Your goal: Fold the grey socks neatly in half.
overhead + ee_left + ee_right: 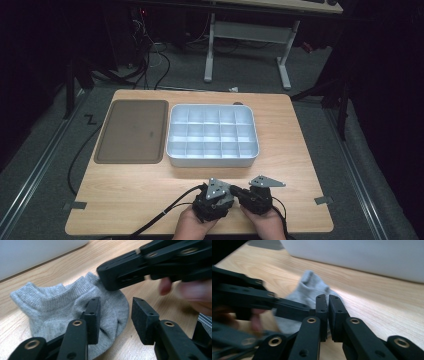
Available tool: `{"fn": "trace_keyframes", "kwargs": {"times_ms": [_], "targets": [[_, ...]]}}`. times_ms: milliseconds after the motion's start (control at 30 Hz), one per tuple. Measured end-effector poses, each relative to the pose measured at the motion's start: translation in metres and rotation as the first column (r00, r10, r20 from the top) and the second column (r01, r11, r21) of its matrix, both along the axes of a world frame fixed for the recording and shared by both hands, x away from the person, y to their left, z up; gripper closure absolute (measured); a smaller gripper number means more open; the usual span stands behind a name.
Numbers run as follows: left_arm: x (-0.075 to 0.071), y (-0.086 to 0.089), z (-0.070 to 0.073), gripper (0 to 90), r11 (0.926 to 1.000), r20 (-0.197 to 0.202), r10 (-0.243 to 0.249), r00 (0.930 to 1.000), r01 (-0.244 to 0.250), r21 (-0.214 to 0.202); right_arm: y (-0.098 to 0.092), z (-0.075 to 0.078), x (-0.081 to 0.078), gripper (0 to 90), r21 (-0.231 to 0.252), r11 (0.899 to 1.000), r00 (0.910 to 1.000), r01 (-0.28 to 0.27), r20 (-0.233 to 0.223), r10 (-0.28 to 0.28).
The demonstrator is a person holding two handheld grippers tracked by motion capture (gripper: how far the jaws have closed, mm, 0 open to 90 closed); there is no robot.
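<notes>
While the brown lid lies flat at the left of the surface, the white box with many small pockets sits just beside it, ready to be filled. Near the front edge lies a grey sock. The left claw hangs over the sock with its jaws apart, not pinching, one jaw right over the cloth. The right claw is squeezed shut on the sock's edge, likely to keep it from sliding, so the sock can be folded.
</notes>
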State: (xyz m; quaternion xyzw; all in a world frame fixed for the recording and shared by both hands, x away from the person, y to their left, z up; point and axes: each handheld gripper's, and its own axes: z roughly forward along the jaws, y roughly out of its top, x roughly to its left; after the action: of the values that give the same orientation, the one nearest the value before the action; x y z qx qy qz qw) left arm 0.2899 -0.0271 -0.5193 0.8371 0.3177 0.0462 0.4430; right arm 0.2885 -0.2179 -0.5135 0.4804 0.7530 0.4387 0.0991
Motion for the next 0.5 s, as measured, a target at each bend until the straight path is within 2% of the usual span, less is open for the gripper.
{"fn": "trace_keyframes", "kwargs": {"times_ms": [133,200,233,333,367,400,433,467,500], "targets": [[-0.003,0.004,0.003,56.3,0.9999,0.011,-0.010,0.9999,0.010,-0.010,-0.003,-0.007,0.005,87.2,-0.010,1.000,0.9996,-0.001,-0.028,0.001],[-0.007,0.010,0.007,55.3,0.9996,0.019,-0.007,0.9998,0.007,-0.028,-0.002,-0.010,0.006,87.2,-0.024,1.000,0.9994,-0.006,-0.034,0.005],[-0.010,0.018,0.011,55.2,0.9986,0.031,-0.003,0.9995,0.005,-0.053,-0.002,-0.011,0.006,87.2,-0.026,1.000,0.9994,-0.004,-0.036,0.003],[-0.013,0.035,0.017,60.5,0.9948,0.069,0.037,0.9969,-0.030,-0.097,-0.001,-0.011,0.006,87.1,-0.032,0.999,0.9994,-0.006,-0.035,0.005],[-0.012,0.043,0.018,62.4,0.9913,0.088,0.070,0.9936,-0.060,-0.117,-0.001,-0.011,0.006,87.1,-0.035,0.999,0.9993,-0.007,-0.036,0.005],[-0.010,0.049,0.018,68.3,0.9886,0.092,0.096,0.9911,-0.084,-0.125,0.000,-0.012,0.007,86.9,-0.039,0.999,0.9994,-0.007,-0.033,0.006],[-0.002,0.057,0.014,69.6,0.9833,0.060,0.133,0.9893,-0.124,-0.133,0.000,-0.012,0.006,86.9,-0.038,0.999,0.9994,-0.005,-0.036,0.004],[0.003,0.060,0.010,70.4,0.9813,0.037,0.145,0.9888,-0.139,-0.133,0.000,-0.012,0.007,86.8,-0.040,0.999,0.9994,-0.005,-0.036,0.003],[0.005,0.061,0.008,70.7,0.9808,0.033,0.155,0.9873,-0.150,-0.125,0.000,-0.012,0.007,86.8,-0.042,0.999,0.9994,-0.007,-0.033,0.006]]}}
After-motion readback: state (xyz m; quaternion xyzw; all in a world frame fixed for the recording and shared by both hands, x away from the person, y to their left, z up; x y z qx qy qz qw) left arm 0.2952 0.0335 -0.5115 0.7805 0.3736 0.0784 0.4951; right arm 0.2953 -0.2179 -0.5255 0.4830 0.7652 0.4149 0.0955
